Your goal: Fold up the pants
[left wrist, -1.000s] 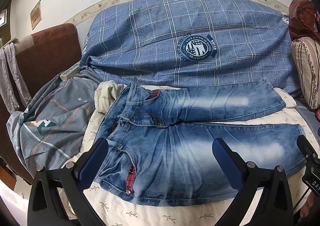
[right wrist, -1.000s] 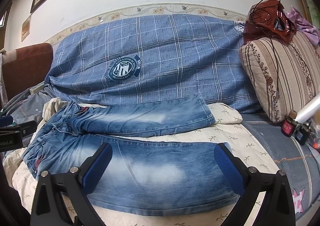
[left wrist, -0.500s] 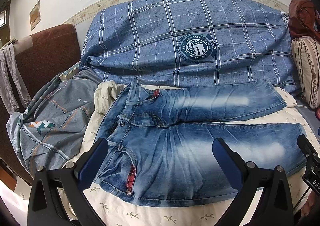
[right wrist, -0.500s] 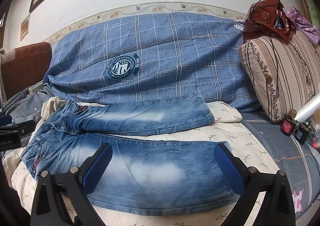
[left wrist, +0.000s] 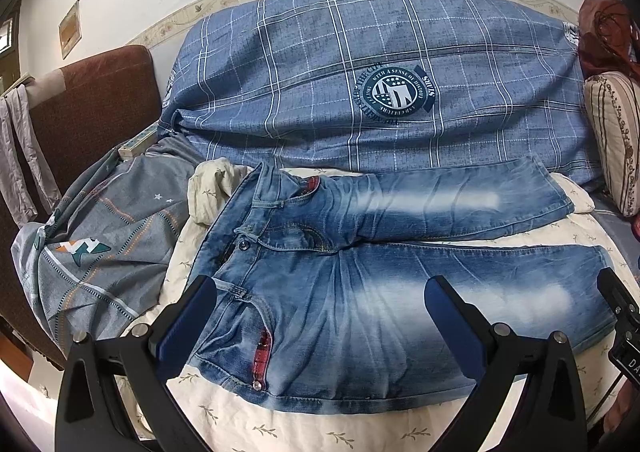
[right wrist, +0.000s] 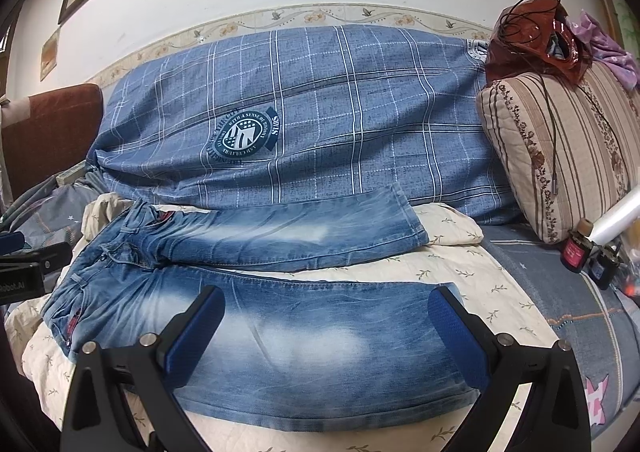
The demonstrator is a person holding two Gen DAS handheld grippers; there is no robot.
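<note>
left jaws: spread wide, nothing between them. the left gripper (left wrist: 320, 316) hangs over the hip end of the jeans (left wrist: 360, 292), at about 6 o'clock in its own view.
right jaws: wide apart too and empty. the right gripper (right wrist: 326, 326) hangs over the shin of the near leg.
jeans: laid flat, front up, on a cream leaf-print sheet (right wrist: 460, 264). waistband (left wrist: 240, 228) at 9 o'clock, hems out toward 3 o'clock, the two legs splayed in a narrow v.
step: looks like the very start. no fold made yet, both tools lined up along the near leg.
next move: my read is a lengthwise fold, one leg over the other. that calls for one pinch at the waistband side and one near the hem (right wrist: 460, 340), lifted together so the leg travels level.
denim: mid-blue, bleached white patches on thigh and knee, whisker creases at the hips, red plaid trim on the pocket (left wrist: 262, 352). thick and stiff-looking; it should hold a crease.
surroundings: a blue plaid duvet (right wrist: 360, 111) bunched at 12 o'clock, a striped quilted cushion (right wrist: 568, 147) at 2 o'clock, grey patterned bedding (left wrist: 104, 244) at 9 o'clock.
</note>
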